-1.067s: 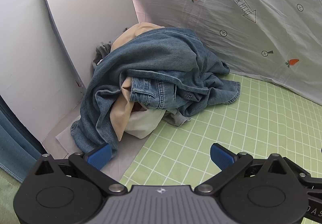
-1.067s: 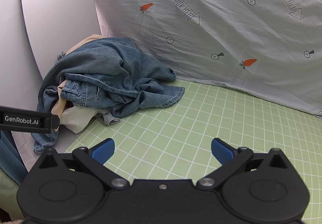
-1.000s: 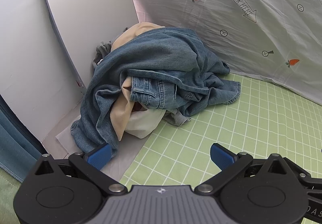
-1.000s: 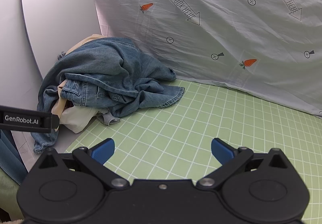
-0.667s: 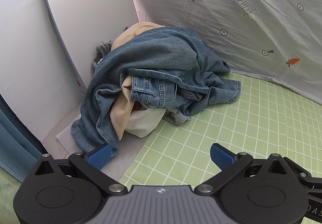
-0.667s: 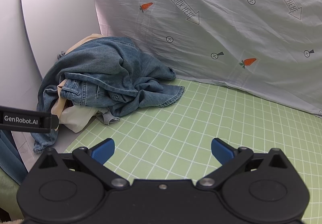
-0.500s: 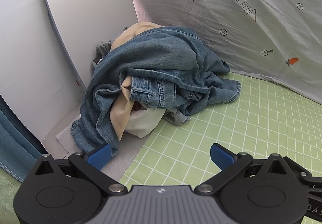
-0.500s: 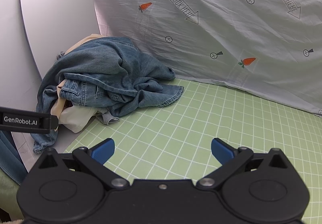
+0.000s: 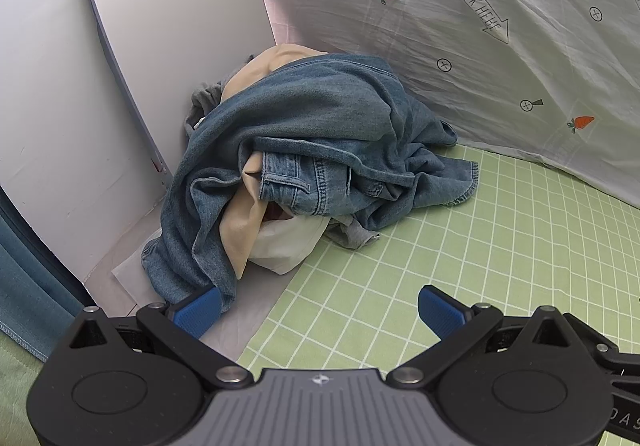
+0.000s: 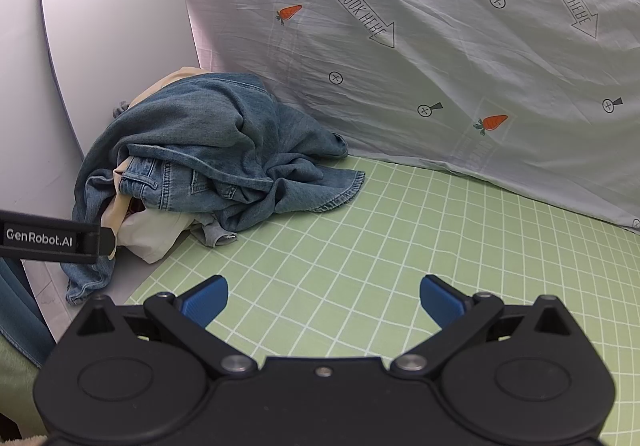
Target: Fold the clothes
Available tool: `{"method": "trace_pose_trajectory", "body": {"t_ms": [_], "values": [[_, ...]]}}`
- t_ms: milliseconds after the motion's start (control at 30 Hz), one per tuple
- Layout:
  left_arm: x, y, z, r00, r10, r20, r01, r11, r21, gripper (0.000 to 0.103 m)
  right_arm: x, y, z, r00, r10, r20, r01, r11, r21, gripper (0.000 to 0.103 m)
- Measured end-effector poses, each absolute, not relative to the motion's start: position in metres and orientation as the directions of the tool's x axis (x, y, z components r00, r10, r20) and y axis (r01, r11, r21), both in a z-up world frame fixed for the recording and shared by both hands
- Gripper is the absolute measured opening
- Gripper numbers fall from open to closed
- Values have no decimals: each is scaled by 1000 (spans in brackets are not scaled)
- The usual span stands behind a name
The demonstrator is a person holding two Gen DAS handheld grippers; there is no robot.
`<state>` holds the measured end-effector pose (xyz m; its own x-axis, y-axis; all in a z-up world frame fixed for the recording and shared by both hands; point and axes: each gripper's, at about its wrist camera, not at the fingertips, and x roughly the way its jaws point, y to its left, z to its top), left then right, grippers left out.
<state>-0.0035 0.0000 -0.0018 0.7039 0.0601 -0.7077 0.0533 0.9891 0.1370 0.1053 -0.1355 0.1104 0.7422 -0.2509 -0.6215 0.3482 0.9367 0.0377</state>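
Clothes pile (image 9: 304, 165), denim over beige and white pieces, lies at 11 o'clock on the green gridded mat (image 9: 500, 246), unchanged from a second ago. Left gripper (image 9: 318, 306) and right gripper (image 10: 323, 296) both hover spread wide and empty, barely shifted, well short of the pile.

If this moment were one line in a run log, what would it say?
left hand-held gripper: open, empty | right hand-held gripper: open, empty | clothes pile: unfolded, denim on top | green grid mat: bare ahead

Blue denim (image 9: 320, 117), green-checked mat (image 9: 500, 246)
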Motion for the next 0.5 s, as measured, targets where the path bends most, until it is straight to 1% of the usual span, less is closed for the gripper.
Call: {"method": "trace_pose_trajectory", "body": {"t_ms": [500], "values": [[-4, 0, 1, 704, 61, -708, 53, 989, 138, 103, 105, -135, 111, 740, -255, -622, 352, 935, 36, 103]]}}
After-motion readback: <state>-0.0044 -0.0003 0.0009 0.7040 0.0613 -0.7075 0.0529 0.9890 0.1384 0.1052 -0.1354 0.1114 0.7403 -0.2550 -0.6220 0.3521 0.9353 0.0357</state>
